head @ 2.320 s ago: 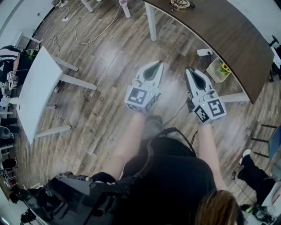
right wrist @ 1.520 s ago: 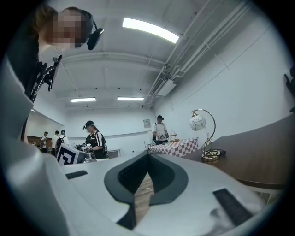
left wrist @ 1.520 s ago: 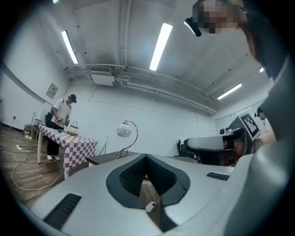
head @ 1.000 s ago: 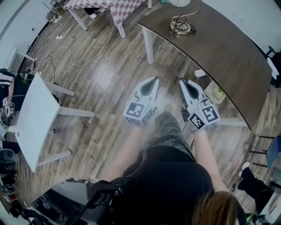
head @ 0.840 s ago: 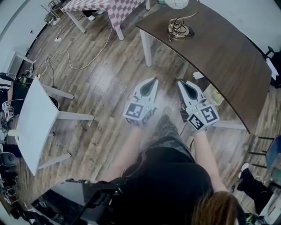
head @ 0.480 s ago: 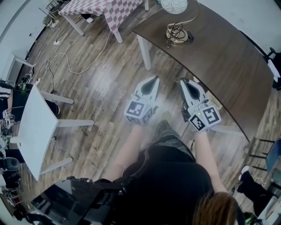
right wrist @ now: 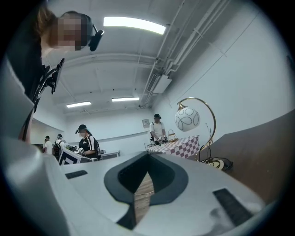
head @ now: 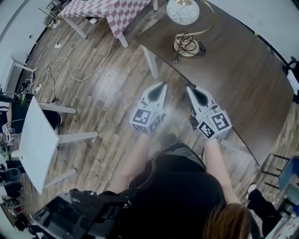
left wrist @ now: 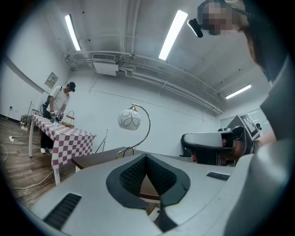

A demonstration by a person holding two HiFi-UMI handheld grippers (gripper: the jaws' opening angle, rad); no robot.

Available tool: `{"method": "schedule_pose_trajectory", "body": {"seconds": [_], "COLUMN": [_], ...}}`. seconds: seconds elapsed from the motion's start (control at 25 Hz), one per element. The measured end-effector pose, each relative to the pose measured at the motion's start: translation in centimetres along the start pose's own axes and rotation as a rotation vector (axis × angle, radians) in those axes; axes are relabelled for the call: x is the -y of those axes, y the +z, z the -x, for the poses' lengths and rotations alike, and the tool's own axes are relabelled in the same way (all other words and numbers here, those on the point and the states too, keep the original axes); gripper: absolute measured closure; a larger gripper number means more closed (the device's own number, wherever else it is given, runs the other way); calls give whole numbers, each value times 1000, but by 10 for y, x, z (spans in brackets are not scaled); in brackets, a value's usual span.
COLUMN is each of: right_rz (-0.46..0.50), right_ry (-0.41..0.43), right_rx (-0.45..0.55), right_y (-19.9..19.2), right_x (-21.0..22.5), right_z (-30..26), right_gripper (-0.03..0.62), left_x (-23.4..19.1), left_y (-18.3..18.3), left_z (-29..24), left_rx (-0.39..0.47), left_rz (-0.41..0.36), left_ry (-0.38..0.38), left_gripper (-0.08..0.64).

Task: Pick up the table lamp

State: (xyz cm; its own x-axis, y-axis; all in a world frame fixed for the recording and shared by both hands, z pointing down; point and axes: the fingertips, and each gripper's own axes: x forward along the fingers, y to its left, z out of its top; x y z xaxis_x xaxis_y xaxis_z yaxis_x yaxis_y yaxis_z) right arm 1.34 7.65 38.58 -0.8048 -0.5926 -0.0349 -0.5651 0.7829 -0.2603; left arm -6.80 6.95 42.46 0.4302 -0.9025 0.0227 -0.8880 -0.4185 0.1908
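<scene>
The table lamp has a white patterned globe shade [head: 183,11] on a curved gold stem and a round base [head: 187,45] wrapped in cable. It stands near the end of the dark brown table [head: 243,70]. My left gripper [head: 163,84] and right gripper [head: 189,87] are held side by side over the floor, just short of the table's edge. Both point level towards the lamp and are shut with nothing in them. The left gripper view shows the shade [left wrist: 129,120] ahead, well beyond my jaw tips [left wrist: 146,156]. In the right gripper view the shade [right wrist: 187,119] and base [right wrist: 216,162] sit to the right of my jaw tips [right wrist: 148,156].
A checked-cloth table [head: 112,7] stands beyond the brown table's left end, with a person [left wrist: 57,103] at it. A white table [head: 37,144] is at the left, and a cable [head: 74,70] trails over the wood floor. Other people [right wrist: 87,140] stand in the background.
Both grippers and the head camera have moved forward towards the brown table. The lamp, only partly in view before, now shows whole and nearer. Both grippers stay shut.
</scene>
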Motion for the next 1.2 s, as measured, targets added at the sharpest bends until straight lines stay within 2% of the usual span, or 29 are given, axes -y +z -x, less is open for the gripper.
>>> {"method": "schedule_pose_trajectory", "body": {"seconds": [0.56, 0.76, 1.0, 1.2], "right_rz": [-29, -41, -59, -59], "right_ry": [28, 30, 37, 29], "right_rx": [-16, -12, -15, -19], "right_y": [1, 3, 0, -2], "right_x": [63, 71, 73, 84], "right_z": [-32, -35, -44, -50], "right_gripper": [591, 591, 591, 591], "left_x": [-13, -13, -26, -26], "left_y": [-1, -2, -3, -5], "left_z": [-82, -87, -89, -102], "left_rx": [-5, -13, -16, -8], "left_rz": [-12, -26, -3, 2], "left_ry": [-26, -25, 0, -29], "left_gripper": [560, 560, 560, 560]}}
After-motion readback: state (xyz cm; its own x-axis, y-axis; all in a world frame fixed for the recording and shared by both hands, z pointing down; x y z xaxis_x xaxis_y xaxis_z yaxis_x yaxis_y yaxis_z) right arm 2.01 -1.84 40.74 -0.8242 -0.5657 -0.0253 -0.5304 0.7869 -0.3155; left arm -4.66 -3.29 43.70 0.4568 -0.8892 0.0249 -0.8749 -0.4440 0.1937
